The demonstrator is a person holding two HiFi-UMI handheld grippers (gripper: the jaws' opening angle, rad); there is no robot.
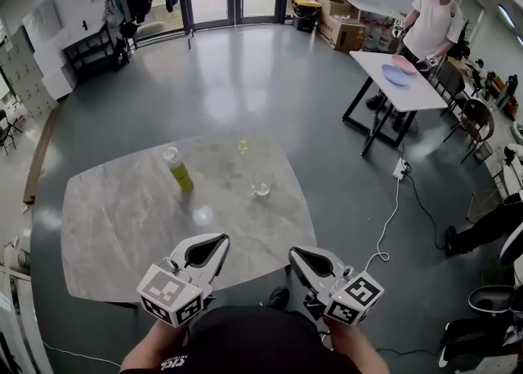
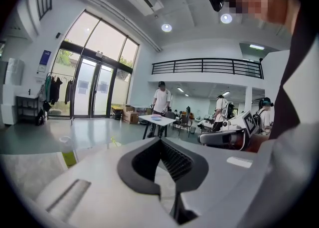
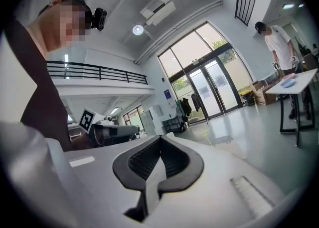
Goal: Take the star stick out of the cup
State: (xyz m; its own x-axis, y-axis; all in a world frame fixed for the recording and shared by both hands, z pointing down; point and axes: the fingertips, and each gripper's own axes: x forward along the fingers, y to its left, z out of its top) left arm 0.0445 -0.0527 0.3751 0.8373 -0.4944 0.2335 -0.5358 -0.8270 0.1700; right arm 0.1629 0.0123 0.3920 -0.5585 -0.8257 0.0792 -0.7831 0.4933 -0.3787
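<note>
A marbled desk [image 1: 122, 225] fills the middle of the head view. Far right stands a white desk [image 1: 413, 96] carrying a blue plate [image 1: 395, 76] and a pink plate [image 1: 404, 63], with a person [image 1: 429, 23] beside it. Over the marbled desk's near edge hover the left hand-held gripper [image 1: 221, 240] and the right hand-held gripper [image 1: 293, 253]. Each has its jaws pressed together on nothing and is well apart from the things ahead. Each gripper's cube [image 1: 170, 295] bears black-and-white square markers. A bottle [image 1: 178, 171] of yellow-green liquid stands upright with a pale cap. To its right, apart from it, is a clear cup [image 1: 261, 188]; the star stick [image 1: 243, 146] stands in it, leaning back-left, its yellow star above the rim
</note>
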